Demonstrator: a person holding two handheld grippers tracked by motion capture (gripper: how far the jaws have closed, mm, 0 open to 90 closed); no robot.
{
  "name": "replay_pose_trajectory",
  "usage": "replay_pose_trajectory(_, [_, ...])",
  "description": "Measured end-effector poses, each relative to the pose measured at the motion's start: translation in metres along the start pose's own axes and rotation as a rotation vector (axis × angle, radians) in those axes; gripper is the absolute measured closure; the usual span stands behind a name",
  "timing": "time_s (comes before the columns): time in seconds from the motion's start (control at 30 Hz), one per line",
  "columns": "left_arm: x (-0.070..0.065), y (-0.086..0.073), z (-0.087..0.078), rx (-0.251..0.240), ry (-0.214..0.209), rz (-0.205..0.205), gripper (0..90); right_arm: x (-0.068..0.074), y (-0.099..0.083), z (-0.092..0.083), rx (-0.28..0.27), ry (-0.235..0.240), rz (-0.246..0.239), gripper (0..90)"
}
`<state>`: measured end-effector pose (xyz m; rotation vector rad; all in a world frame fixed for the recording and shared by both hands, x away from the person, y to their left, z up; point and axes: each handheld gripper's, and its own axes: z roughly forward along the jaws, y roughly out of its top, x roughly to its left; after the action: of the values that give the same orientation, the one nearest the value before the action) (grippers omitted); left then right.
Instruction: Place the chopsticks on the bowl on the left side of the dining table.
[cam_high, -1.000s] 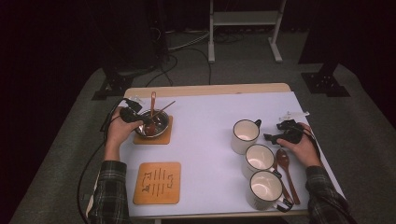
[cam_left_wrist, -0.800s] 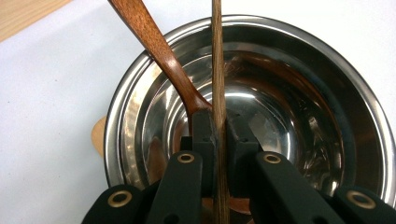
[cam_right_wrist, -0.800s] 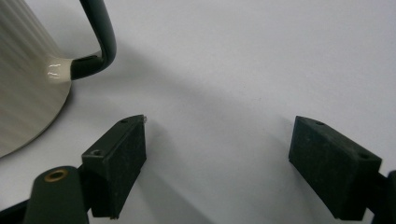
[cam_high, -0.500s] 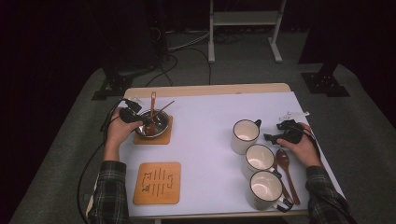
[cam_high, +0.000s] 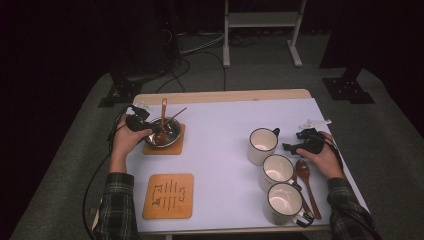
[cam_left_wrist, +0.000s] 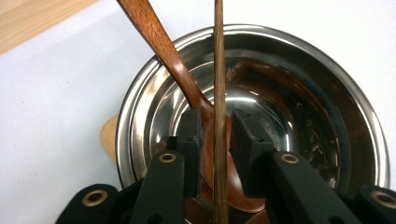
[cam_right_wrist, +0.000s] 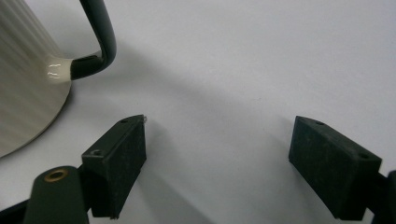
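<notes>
Early stage, judging by layout; nothing moved over to the mugs yet.

L side: down inside steel bowl (cam_left_wrist: 299, 84) w/ left gripper (cam_left_wrist: 215, 135). Jaws narrowly apart, flanking the head of the wooden spoon (cam_left_wrist: 163, 46) plus a thin wooden stick (cam_left_wrist: 218, 56) running straight up between them. Close on both sides, but can't tell whether actually pinching or just bracketing. Spoon handle leaning out over the far-left rim in the left gripper view. Bowl itself on a wooden coaster (cam_high: 176, 147), near the bench (cam_high: 220, 150) left edge.

R side: right gripper (cam_right_wrist: 217, 158) low over bare white bench, jaws spread wide, holding nothing. Just beside the dark handle of the far mug (cam_high: 262, 145), not touching it. Two more mugs (cam_high: 276, 171) (cam_high: 282, 202) in a row toward the person, all three looking empty from above. Second wooden spoon (cam_high: 305, 175) flat on bench right of the middle mug, untouched.

Spare coaster (cam_high: 168, 196) near front-left, nothing on it.

Done so far: approach into the bowl, jaws lined up on spoon and stick. Left to do, prob.: firm grip, lift clear of bowl, carry across to wherever it goes, likely a mug. Same again for anything remaining in bowl. No role yet for R side beyond waiting by the mug.
</notes>
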<state>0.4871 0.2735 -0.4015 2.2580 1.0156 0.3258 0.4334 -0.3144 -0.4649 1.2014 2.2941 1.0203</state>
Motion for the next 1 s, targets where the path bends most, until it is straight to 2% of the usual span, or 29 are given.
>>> replay_pose_trajectory(0.23, [-0.003, -0.001, -0.007, -0.026, 0.015, 0.000, 61.3, 0.000, 0.000, 0.000, 0.001, 0.001, 0.001, 17.3])
replay_pose_trajectory(0.47, [-0.012, -0.001, -0.017, -0.051, 0.003, -0.020, 47.3, 0.000, 0.000, 0.000, 0.002, 0.001, -0.001, 17.3])
replay_pose_trajectory(1.0, [-0.032, -0.001, -0.031, -0.077, -0.026, -0.057, 29.0, 0.000, 0.000, 0.000, 0.002, -0.004, -0.005, 17.4])
